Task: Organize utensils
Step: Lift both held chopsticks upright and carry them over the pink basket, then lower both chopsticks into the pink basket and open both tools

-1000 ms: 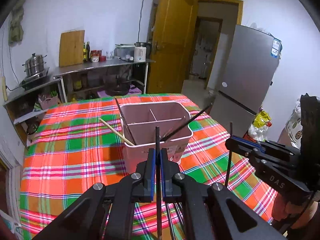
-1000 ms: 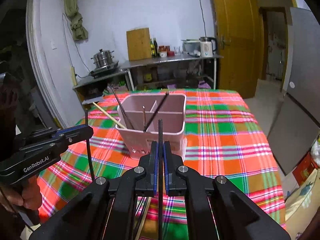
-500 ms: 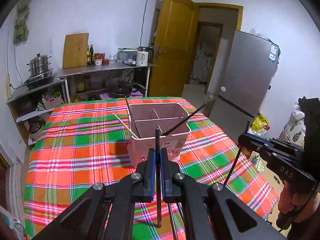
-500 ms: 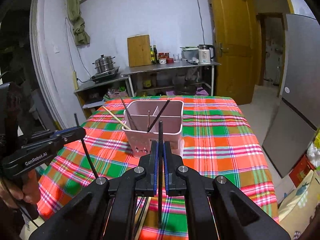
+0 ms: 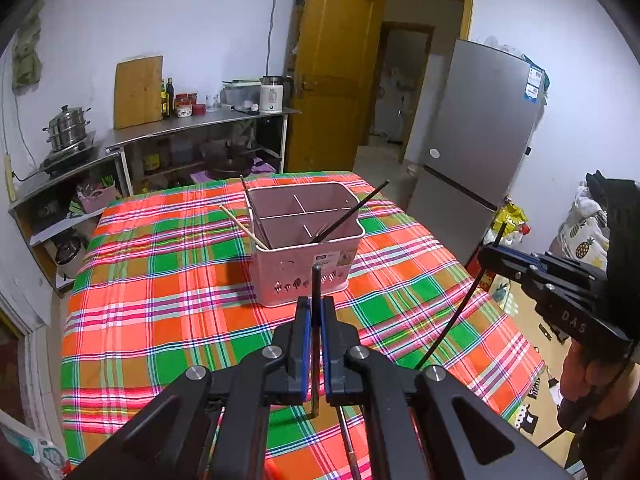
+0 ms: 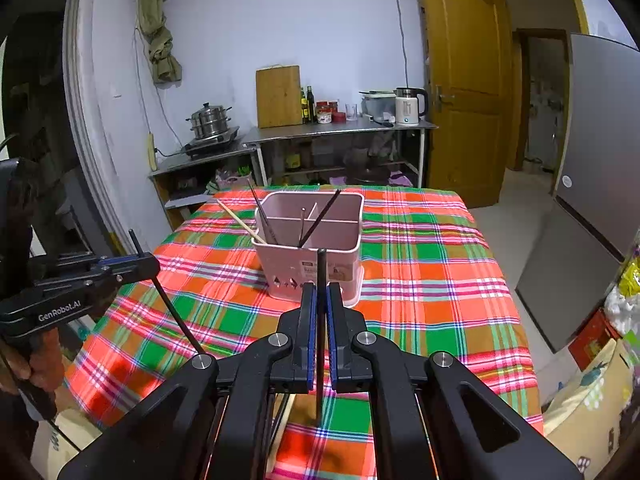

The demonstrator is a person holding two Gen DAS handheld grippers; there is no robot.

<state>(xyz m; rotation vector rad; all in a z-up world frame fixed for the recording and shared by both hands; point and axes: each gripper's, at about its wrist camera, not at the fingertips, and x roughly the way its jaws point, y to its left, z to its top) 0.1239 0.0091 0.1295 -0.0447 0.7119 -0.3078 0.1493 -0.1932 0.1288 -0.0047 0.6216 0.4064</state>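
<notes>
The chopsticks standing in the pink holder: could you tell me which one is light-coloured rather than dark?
The pale wooden chopstick leaning out over the left rim of the pink holder; the other sticks in it are dark.

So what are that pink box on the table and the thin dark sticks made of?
The pink box looks like moulded plastic: matte, thin even walls, built-in dividers, cut-out holes near its base. The dark stick held by the right gripper looks smooth and uniformly black, perhaps coated metal or plastic; hard to tell. The pale stick looks like bamboo or wood.
</notes>
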